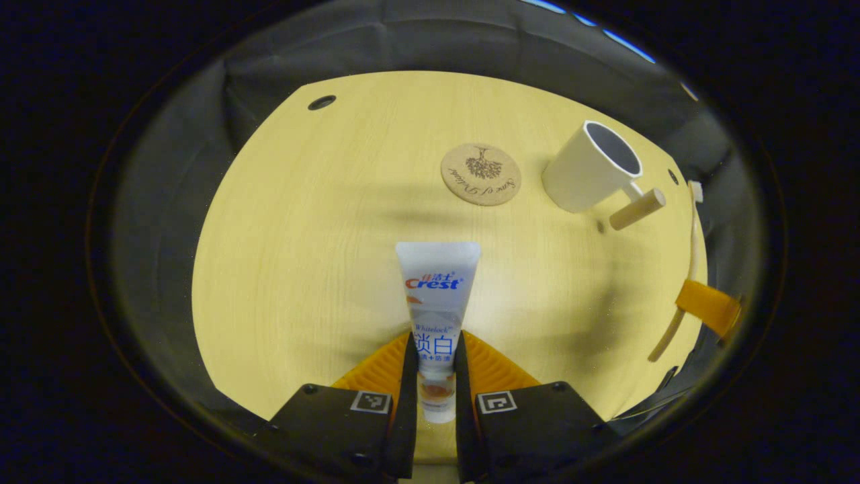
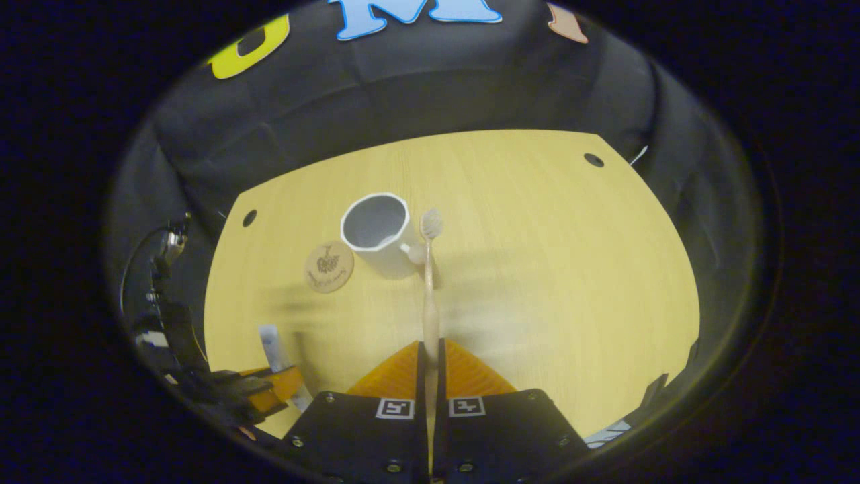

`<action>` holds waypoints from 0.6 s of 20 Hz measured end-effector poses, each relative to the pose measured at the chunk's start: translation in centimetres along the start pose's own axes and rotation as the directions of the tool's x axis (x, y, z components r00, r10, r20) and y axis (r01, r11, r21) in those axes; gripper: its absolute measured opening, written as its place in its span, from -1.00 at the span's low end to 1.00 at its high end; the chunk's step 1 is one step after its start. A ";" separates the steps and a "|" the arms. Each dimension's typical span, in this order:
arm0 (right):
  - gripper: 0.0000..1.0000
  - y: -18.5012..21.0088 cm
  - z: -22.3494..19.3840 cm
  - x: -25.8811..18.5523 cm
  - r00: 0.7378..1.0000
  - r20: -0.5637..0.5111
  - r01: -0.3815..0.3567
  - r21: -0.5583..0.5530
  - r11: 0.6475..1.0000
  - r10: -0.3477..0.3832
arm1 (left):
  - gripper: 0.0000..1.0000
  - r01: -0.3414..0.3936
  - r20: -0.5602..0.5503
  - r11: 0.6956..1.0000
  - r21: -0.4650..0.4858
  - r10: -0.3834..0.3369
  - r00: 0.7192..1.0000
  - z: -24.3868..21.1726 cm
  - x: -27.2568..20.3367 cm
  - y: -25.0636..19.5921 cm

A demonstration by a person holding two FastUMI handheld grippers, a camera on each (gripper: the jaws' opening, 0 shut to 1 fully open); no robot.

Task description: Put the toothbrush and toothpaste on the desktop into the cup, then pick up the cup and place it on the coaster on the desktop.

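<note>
Nearest, clamped between both fingers of the left gripper (image 1: 435,376): the toothpaste (image 1: 438,296), flat end pointing forward, lifted above the desktop (image 1: 302,269). Likewise pinched in the right gripper (image 2: 430,363), nearly closed on the thin handle: the toothbrush (image 2: 428,289), bristles forward, tip near the cup's handle. Farther on, standing empty and upright: the cup (image 2: 377,232), with the coaster (image 2: 328,267) just beside it, bare (apparently apart, not touching). Step in hand, by judgement: carrying both items toward the cup. Next: lining each up over the open rim, tipping downward, then releasing without knocking the cup.
</note>
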State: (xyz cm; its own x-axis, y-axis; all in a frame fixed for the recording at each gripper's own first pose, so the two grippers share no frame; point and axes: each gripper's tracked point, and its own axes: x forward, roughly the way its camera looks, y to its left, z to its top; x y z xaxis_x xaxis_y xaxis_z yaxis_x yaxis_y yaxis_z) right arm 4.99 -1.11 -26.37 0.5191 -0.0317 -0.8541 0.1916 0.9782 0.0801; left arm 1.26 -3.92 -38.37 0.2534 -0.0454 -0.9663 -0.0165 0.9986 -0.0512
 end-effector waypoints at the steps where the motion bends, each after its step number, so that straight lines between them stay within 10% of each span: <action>1: -0.91 0.3 1.2 0.0 1.000 0.017 -0.009 0.005 1.000 0.009 | -0.35 -0.004 0.000 1.000 -0.001 0.004 1.000 0.0 -0.2 0.2; 12: -0.92 4.0 13.9 3.5 0.983 0.165 -0.098 0.109 0.989 0.079 | -0.34 -0.025 0.024 1.000 0.000 0.025 0.999 1.3 -1.9 1.5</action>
State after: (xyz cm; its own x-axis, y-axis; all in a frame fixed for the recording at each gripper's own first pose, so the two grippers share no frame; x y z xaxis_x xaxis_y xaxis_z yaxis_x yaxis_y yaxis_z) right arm 19.11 -0.17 -21.91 0.6630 0.0122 -0.7485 0.2294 0.9485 0.2186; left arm 1.99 -2.25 -36.28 0.2757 -0.0197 -0.9610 -0.0226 0.9994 -0.0270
